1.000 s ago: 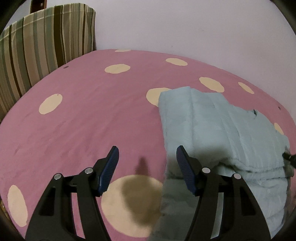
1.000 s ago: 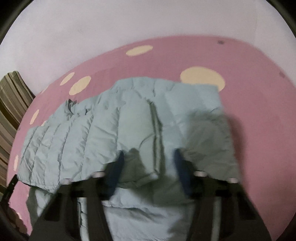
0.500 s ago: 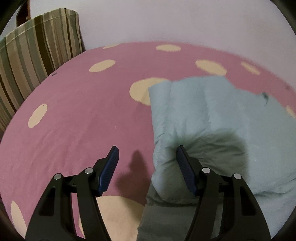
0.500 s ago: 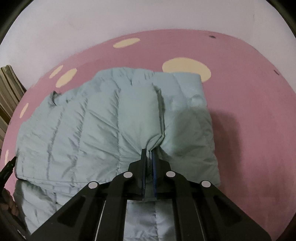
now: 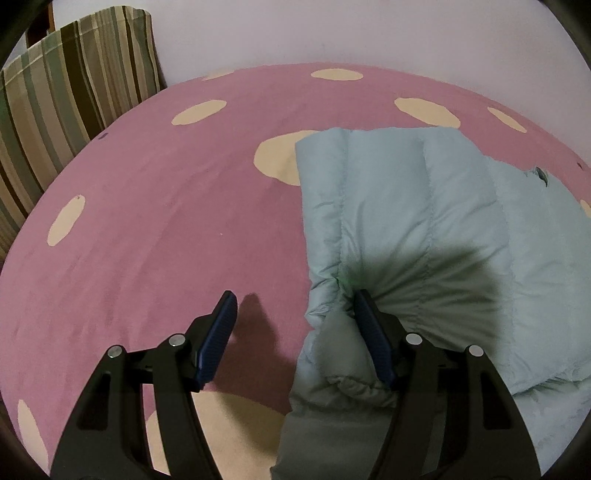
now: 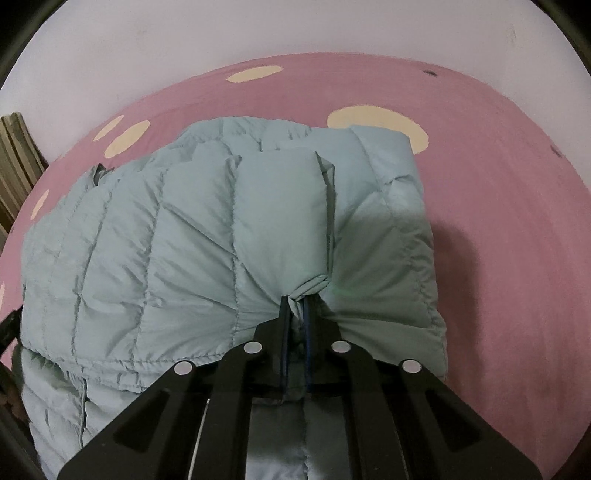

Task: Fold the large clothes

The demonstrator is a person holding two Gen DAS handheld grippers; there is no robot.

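Observation:
A pale blue quilted puffer jacket (image 5: 424,221) lies partly folded on a pink bedsheet with cream dots (image 5: 166,206). My left gripper (image 5: 295,306) is open at the jacket's left edge. Its right finger (image 5: 373,332) presses into the bunched fabric, and its left finger (image 5: 218,332) stands over bare sheet. In the right wrist view the jacket (image 6: 184,240) fills the middle. My right gripper (image 6: 295,306) is shut on a pinched fold of the jacket at its near edge, and the fabric puckers toward the jaws.
A striped cushion (image 5: 62,96) stands at the bed's back left, also at the left edge of the right wrist view (image 6: 14,158). A pale wall (image 6: 258,29) runs behind the bed. Pink sheet (image 6: 517,221) lies right of the jacket.
My right gripper went from open to shut on the jacket's fold and has pulled the fabric up. My left gripper has moved in until its right finger pushes into the jacket's edge.

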